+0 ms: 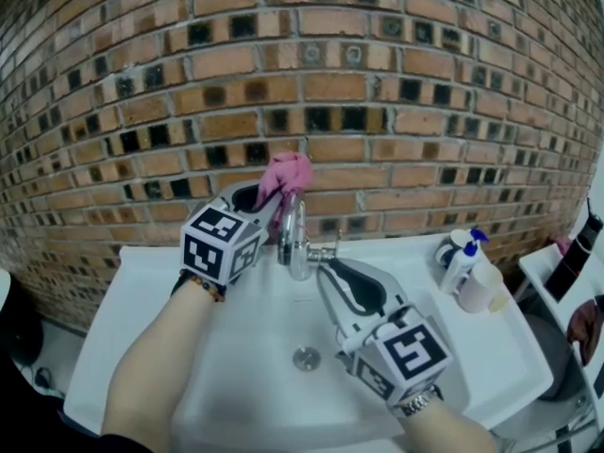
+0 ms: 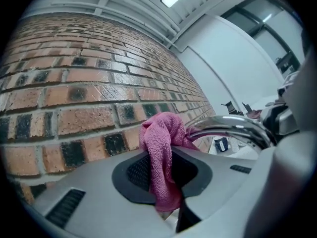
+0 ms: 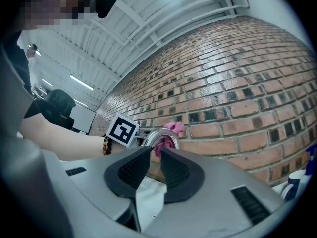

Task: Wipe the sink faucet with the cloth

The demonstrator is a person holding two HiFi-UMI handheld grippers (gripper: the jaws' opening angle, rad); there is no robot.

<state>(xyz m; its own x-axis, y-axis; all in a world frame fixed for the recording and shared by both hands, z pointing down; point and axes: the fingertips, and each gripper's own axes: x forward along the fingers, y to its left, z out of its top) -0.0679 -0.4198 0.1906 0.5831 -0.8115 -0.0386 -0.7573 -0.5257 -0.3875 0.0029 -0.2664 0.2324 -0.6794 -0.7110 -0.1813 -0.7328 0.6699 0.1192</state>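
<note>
Pink terry cloth point(image 2: 161, 138), judged soft, limp and light, clamped at its bunched fold in left tongs point(image 1: 264, 201) atop chrome faucet point(image 1: 294, 239) spout; right tongs point(image 3: 154, 165) slightly apart, empty.

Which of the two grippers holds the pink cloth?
The left gripper: its jaws pinch the pink cloth. The right gripper has its jaws slightly apart, with nothing between them.

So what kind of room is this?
Probably a washroom or a washing-up corner: a white sink with a chrome faucet sits against a brick wall, and pump bottles stand on its ledge.
</note>
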